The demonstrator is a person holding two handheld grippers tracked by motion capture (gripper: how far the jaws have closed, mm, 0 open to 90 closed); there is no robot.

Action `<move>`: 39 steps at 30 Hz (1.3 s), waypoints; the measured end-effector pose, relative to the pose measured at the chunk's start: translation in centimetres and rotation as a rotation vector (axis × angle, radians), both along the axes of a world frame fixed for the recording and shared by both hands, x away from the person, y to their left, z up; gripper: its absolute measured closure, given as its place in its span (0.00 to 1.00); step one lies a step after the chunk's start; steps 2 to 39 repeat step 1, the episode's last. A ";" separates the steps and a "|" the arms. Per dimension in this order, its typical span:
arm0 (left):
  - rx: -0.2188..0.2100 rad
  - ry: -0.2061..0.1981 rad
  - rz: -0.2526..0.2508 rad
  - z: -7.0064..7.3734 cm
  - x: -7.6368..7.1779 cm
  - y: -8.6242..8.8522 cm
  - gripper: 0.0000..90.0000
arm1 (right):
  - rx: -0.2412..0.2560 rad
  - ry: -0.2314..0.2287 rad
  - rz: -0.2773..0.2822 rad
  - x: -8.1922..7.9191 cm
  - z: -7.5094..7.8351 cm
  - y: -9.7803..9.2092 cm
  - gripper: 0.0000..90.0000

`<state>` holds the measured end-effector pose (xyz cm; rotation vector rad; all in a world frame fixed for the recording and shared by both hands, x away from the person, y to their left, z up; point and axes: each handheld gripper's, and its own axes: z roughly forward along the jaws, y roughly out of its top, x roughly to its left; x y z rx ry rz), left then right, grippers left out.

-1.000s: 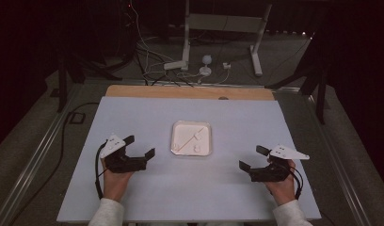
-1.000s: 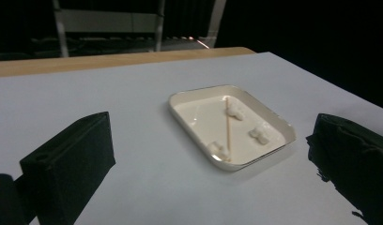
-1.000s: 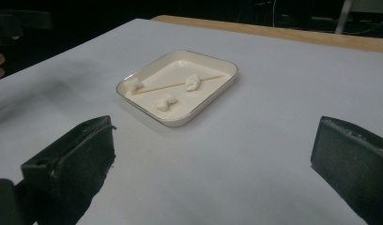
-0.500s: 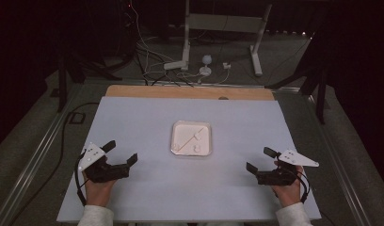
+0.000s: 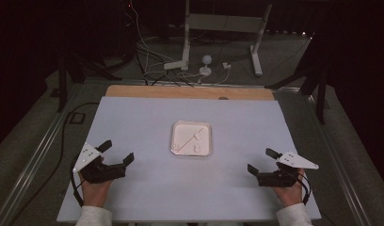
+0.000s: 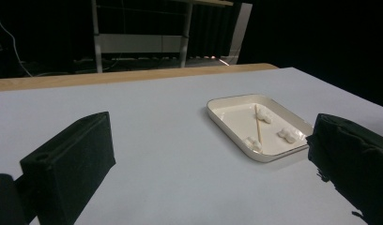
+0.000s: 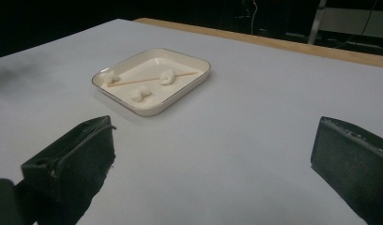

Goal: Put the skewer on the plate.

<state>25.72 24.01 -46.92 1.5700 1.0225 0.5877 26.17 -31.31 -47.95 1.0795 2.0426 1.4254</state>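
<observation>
I had both grippers resting low near the table's near edge, the left gripper point(image 5: 116, 153) toward the near left corner and the right gripper point(image 5: 261, 161) toward the near right corner, each with jaws spread wide and holding nothing. The white tray point(image 5: 177, 128) sat at the middle of the table point(image 5: 237, 122), well apart from both. In it lay a thin wooden stick point(image 6: 258, 124) among three small white lumps point(image 7: 141, 94). I judged the stick the risky part: lying flat on the tray floor, it could skid or roll from a closing jaw, and pushing down on the rim might tip the shallow tray.
</observation>
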 end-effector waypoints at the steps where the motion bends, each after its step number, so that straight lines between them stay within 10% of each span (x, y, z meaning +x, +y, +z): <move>1: -0.002 0.002 0.004 0.0 0.0 0.0 0.02 | -0.001 0.000 0.000 0.0 0.0 0.0 0.00; 39: -0.002 0.002 0.004 0.0 0.0 0.0 0.02 | -0.001 0.000 0.000 0.0 0.0 0.0 0.00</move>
